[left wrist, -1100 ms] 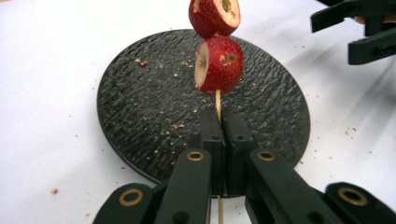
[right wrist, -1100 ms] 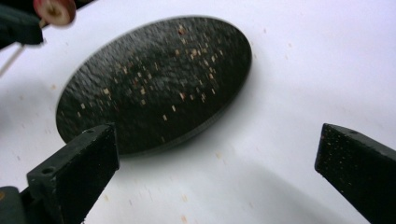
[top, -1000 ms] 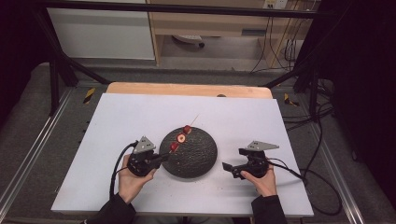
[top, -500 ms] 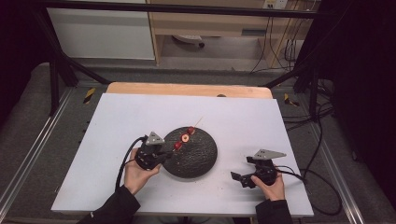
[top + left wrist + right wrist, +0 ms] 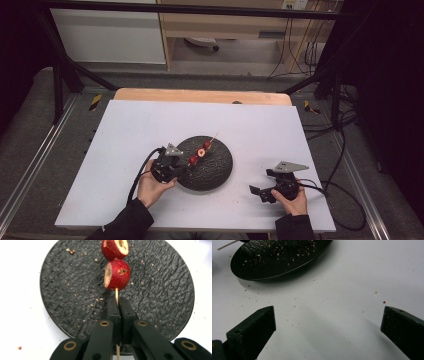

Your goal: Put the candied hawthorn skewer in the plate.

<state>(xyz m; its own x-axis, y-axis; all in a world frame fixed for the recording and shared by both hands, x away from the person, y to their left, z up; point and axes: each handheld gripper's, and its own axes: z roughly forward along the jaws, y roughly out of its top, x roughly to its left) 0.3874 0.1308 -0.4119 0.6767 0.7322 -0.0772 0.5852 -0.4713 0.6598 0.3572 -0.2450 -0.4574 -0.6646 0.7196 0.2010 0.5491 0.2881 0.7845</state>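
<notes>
The skewer (image 5: 116,293), pinched by the closed left tool (image 5: 119,305) over the plate (image 5: 220,170), could shed fruit (image 5: 117,275) if tilted; the right tool (image 5: 261,192) gapes empty beside the plate.

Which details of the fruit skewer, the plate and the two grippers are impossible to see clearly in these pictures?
- Skewer, left gripper view: its top fruit is cut off by the upper edge; the closed jaws hide part of the stick.
- Skewer, high view: too small to count the fruits surely.
- Plate, right gripper view: its far side is cut off by the upper edge.
- Right gripper, right gripper view: the jaw bases leave the frame.
</notes>
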